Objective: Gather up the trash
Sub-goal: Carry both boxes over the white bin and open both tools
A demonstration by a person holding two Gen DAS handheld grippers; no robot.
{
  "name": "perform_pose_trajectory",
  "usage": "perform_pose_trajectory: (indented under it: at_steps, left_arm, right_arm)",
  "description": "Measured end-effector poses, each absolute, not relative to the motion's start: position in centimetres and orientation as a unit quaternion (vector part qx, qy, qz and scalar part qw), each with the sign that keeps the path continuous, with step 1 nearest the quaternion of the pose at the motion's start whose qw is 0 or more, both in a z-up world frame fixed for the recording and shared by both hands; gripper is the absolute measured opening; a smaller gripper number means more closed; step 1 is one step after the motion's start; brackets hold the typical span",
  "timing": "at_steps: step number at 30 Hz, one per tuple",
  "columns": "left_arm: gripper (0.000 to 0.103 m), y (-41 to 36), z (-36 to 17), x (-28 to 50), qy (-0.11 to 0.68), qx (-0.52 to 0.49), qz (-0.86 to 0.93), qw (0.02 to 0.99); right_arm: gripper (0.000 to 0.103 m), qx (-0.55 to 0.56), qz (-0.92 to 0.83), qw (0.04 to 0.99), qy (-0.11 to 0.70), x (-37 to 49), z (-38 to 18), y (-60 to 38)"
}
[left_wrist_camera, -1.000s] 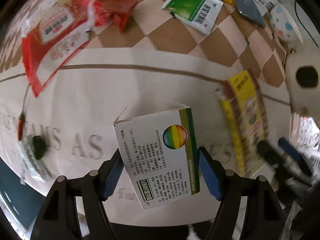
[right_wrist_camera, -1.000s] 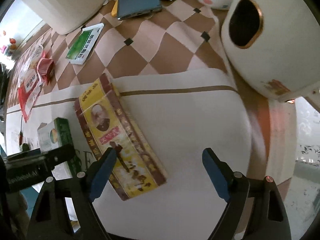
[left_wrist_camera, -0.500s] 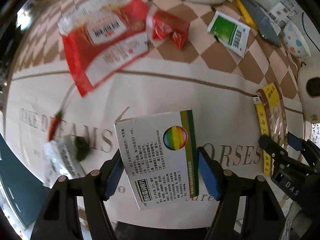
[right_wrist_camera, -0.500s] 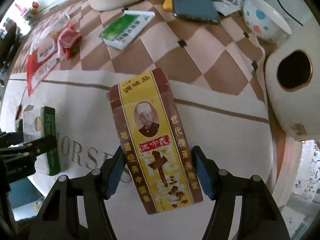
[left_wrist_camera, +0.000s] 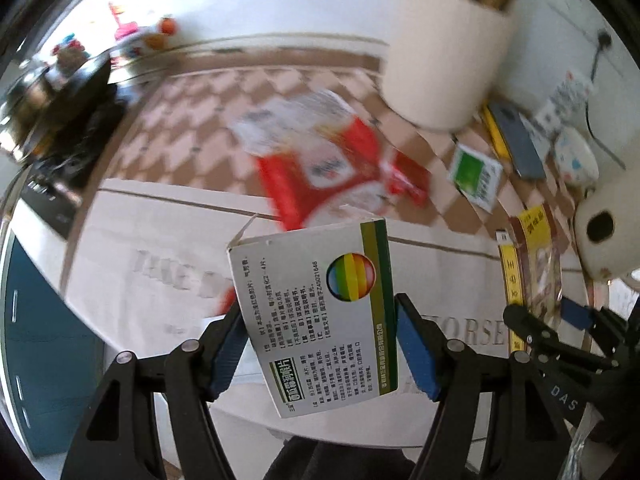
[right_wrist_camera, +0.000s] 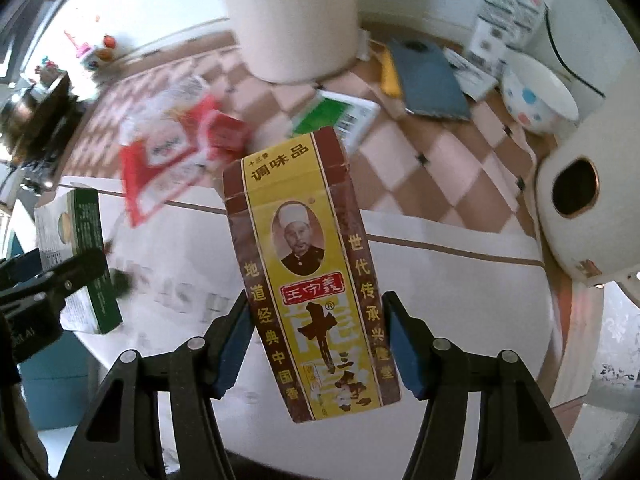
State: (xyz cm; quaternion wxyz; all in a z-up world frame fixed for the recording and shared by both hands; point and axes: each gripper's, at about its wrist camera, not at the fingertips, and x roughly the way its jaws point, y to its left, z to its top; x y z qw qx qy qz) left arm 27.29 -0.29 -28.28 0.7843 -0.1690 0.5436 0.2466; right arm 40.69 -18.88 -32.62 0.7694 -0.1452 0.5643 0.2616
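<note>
White box [left_wrist_camera: 316, 320] between blue pads [left_wrist_camera: 414, 354], seemingly gripped

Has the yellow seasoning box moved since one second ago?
Yes. The yellow seasoning box lay flat on the tablecloth; now the right tongs hold it raised above it.

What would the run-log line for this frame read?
left gripper: shut on white medicine box | right gripper: shut on yellow seasoning box | both lifted | red wrapper on table
</note>
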Motion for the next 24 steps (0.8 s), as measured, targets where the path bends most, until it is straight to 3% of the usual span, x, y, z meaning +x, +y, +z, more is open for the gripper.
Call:
perform_pose_trajectory:
  at_steps: [7, 13, 24]
  left_arm:
    - [0.067, 5.5, -25.8, 17.8, 0.494, -0.200, 0.327, 0.780]
    - [0.067, 11.1, -26.8, 7.6, 0.470, -0.228, 0.412, 0.746]
    - [0.067, 19.8, -37.8, -13.3, 0.472, -0.348, 0.517, 0.624]
  right_arm:
    - [0.065, -0.160, 0.319, 0.764, 0.537, 34.6, -29.1, -14.6]
    - [0.065, -0.205, 0.377, 0.734, 0.526, 26.6, -28.9, -7.3]
    - [0.064, -0.327, 0.478, 0.620, 0.529, 6.7, -37.0, 6.4]
